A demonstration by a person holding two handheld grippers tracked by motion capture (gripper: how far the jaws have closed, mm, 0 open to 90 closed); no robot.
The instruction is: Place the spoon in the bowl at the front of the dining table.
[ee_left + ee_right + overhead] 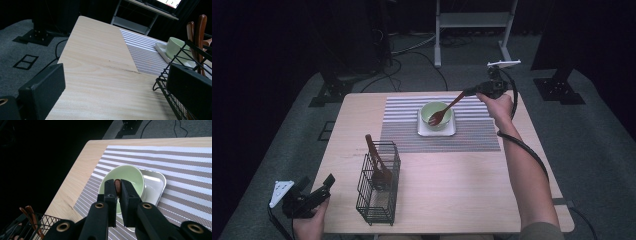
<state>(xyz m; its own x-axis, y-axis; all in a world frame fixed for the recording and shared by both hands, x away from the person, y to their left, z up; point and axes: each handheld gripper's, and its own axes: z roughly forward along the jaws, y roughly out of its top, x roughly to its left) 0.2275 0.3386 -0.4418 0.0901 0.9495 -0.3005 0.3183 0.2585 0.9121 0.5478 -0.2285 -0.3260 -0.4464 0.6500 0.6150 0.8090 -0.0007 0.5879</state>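
Observation:
My right gripper [469, 91] is shut on the handle end of a dark wooden fork [444, 111], whose tines hang over the pale green bowl [435, 113]. The bowl rests on a white square plate [449, 131] on the striped placemat [472, 135]. In the right gripper view the jaws pinch the fork handle [117, 187] above the bowl [130, 176]. My left gripper [314, 192] stands open off the table's near left corner, nothing between its fingers. A black wire basket [378, 185] beside it holds more wooden utensils [374, 157].
The basket [180, 100] stands close to my left gripper's right jaw in the left gripper view. Bare wood table [452, 190] lies between basket and right forearm. A metal stand [472, 20] and cables sit on the floor beyond the table.

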